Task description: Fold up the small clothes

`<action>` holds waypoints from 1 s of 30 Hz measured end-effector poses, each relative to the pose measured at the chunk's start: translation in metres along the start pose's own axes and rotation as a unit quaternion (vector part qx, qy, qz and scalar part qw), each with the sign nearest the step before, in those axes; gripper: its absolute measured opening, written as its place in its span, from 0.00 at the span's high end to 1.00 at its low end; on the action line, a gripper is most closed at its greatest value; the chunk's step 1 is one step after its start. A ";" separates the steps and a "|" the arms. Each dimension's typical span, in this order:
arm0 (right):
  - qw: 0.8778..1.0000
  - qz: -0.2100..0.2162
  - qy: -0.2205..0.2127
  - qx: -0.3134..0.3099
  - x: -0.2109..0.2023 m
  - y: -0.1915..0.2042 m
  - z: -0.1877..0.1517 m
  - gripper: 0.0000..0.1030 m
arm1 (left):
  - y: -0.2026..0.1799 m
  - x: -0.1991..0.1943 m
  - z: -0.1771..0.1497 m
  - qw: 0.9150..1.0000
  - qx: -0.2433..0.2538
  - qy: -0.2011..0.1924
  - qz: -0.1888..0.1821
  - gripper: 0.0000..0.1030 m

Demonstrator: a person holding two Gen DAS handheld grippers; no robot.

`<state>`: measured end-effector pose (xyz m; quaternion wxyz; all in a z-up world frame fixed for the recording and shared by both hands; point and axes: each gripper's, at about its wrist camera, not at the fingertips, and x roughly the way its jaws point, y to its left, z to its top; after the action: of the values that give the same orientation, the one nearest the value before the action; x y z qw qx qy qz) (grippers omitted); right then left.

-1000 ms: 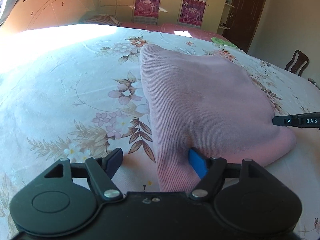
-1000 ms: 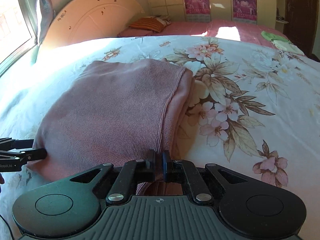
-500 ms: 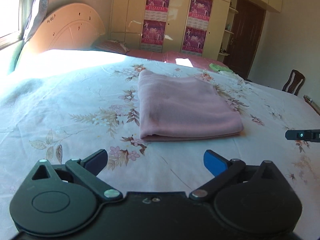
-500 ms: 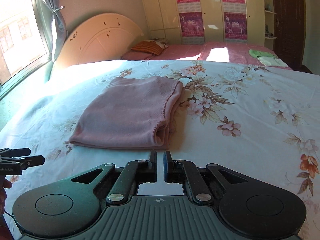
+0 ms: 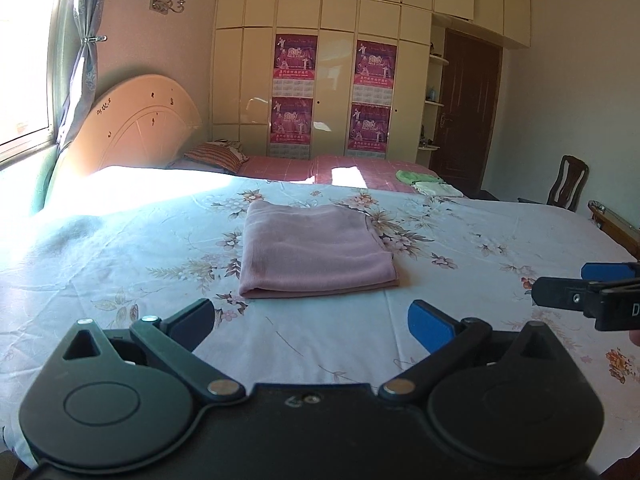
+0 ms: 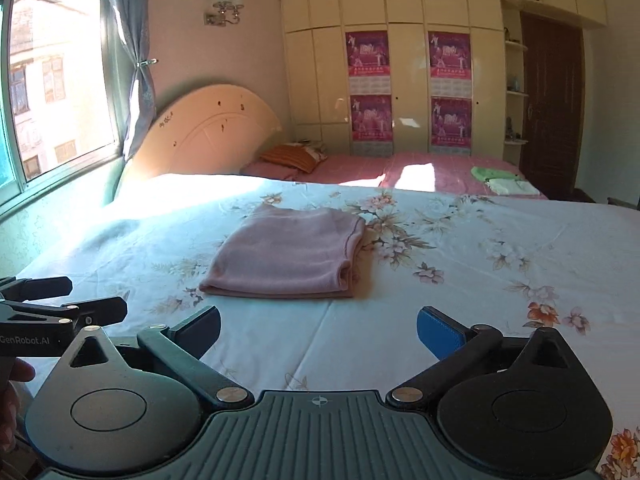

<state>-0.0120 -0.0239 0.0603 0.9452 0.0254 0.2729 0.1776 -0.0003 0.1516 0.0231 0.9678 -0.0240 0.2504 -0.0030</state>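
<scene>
Folded pink knit garment point(image 5: 312, 252) lies flat on the floral bedsheet point(image 5: 120, 248), straight ahead of both grippers and well apart from them, nothing between.

Left gripper point(image 5: 312, 322): fingers spread wide, empty, bare sheet in the gap. Right gripper point(image 6: 320, 326): jaws have just been opening, now spread just as wide, nothing between them. Neither touches the cloth.

Key relation: the garment sits a bit left of the right gripper's centreline and roughly centred on the left's; neither hand looks clearly nearer. Its near folded edge runs across both views, roughly parallel to the line between the fingertips, so any regrasp would come at that near edge head-on.

View differences: right wrist view shows the stacked layers and rounded fold at the garment's right side point(image 6: 352, 252); left wrist view shows a clean left edge and the top face. Each view catches the other gripper at its margin.

Judgement: fold looks finished, a tidy rectangle. Green and pale cloths point(image 6: 500, 180) lie on the far pink bed, possibly next.
</scene>
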 end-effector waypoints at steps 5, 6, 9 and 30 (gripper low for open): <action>1.000 -0.006 -0.002 0.012 -0.017 -0.002 -0.011 0.00 | -0.010 -0.027 -0.004 1.000 0.022 -0.010 -0.001 0.47; 1.000 -0.007 -0.006 0.018 -0.022 -0.003 -0.014 0.00 | -0.008 -0.033 -0.005 1.000 0.014 -0.020 -0.007 0.44; 1.000 -0.015 -0.008 0.023 -0.036 -0.005 -0.018 0.00 | -0.013 -0.044 -0.004 0.999 0.006 -0.038 0.006 0.09; 0.999 -0.035 -0.031 0.007 -0.070 -0.002 -0.013 0.00 | -0.026 -0.061 -0.007 0.998 0.013 -0.062 0.024 0.00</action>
<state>-0.0734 -0.0510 0.0842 0.9586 0.0284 0.2452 0.1420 -0.0567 0.1265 0.0477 0.9816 -0.0058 0.1901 0.0182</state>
